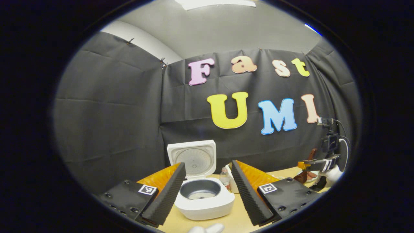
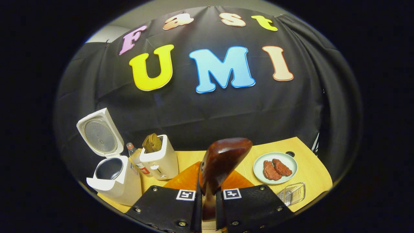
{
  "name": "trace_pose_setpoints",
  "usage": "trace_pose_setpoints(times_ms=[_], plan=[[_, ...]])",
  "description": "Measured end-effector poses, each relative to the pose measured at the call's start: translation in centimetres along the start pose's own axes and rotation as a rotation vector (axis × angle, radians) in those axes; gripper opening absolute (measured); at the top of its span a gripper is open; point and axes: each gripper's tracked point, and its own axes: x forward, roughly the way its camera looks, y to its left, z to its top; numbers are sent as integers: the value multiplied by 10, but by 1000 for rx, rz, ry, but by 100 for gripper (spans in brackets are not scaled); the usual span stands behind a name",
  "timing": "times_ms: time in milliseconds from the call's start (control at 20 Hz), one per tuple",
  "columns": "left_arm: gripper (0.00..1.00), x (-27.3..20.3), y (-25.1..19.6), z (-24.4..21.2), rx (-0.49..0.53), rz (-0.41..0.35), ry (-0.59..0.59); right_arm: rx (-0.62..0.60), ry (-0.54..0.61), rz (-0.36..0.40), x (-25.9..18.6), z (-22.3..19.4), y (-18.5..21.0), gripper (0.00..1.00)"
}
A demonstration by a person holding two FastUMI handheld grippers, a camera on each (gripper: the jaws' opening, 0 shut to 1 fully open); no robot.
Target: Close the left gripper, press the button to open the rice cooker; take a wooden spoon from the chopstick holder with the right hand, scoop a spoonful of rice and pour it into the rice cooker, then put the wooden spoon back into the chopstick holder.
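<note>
In the left gripper view the left gripper [image 1: 207, 191] stood wide apart, its two ribbed, wedge-shaped fingers [image 1: 168, 197] framing the rice cooker [image 1: 204, 202] at 6 o'clock and gripping nothing. The cooker was a smooth white plastic box with rounded corners, its square lid [image 1: 194, 157] tipped up on the rear hinge to show a ridged metal disc underneath. Its dark round inner pot [image 1: 200, 189] held a pale patch at the bottom. It sat on a light wood-grain table [image 1: 239, 220]. At 4 o'clock the right gripper [image 1: 318, 165] showed far off, small and hard to read.

In the right gripper view the right gripper [image 2: 208, 200] was narrowed onto the wooden spoon [image 2: 223, 161], both fingers pressing its handle near 6 o'clock. The spoon was glossy dark reddish-brown wood, its rounded bowl rising upright toward the centre. The open cooker lay at 8 o'clock, with a small clear bottle [image 2: 134, 158] beside it and a cream toaster [image 2: 160, 158] holding a brown slice. At 4 o'clock a pale green round plate [image 2: 258, 170] carried two red meat pieces [image 2: 275, 169], and a wire basket [image 2: 292, 193] sat near the table edge
</note>
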Motion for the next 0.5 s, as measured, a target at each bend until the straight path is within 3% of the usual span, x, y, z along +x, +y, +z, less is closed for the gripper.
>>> trace_pose_setpoints(times_ms=[200, 500], plan=[[99, 3, 16, -6, 1, 19, 8, -65, 53, -20, 21, -37, 4, 17], [100, 6, 20, -4, 0, 22, -12, -347, 119, -72, 44, -90, 3, 17]])
